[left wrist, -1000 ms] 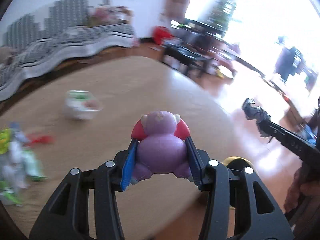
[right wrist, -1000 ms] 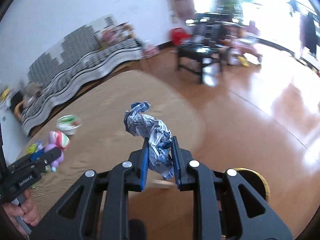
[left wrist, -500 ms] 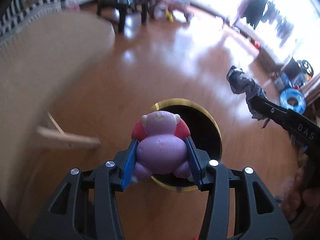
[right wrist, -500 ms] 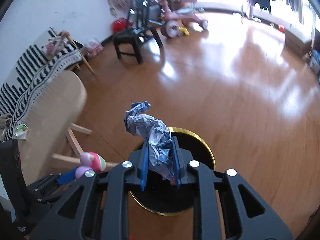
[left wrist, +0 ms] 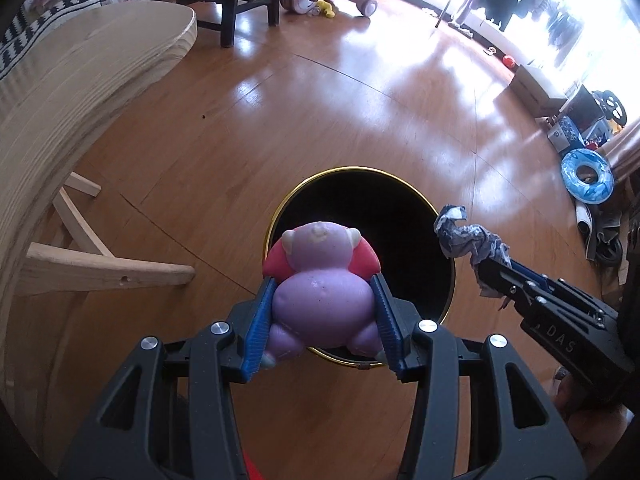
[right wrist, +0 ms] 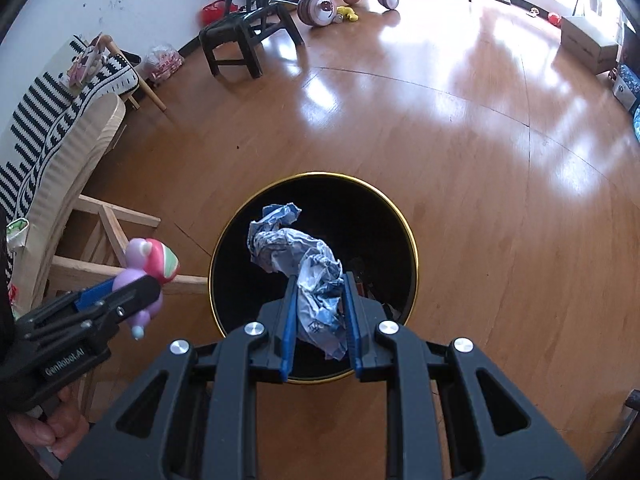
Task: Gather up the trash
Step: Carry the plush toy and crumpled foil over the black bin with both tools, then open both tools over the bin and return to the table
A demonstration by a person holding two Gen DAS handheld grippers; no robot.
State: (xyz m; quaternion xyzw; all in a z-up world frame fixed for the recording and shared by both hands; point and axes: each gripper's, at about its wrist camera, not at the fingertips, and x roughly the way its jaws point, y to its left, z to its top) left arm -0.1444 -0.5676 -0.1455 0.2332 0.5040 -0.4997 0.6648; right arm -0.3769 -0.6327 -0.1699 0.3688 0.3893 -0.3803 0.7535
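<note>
Disposal is the step in hand: both grippers hang over the open black trash bin (left wrist: 362,216) with the gold rim, which stands on the wooden floor beside the table (left wrist: 80,80). Left gripper (left wrist: 322,312) has its fingers (left wrist: 258,326) pressed on either flank of a purple and pink toy figure (left wrist: 320,280), held over the bin's near edge. Right gripper (right wrist: 318,316) has its fingers (right wrist: 289,320) set narrow, pinching a crumpled blue-and-white wrapper (right wrist: 304,264) that sticks out ahead of the tips, above the bin's mouth. Next move, by this reading, is to part each pair of fingers so both items fall inside; the toy may first need nudging further forward past the rim.
</note>
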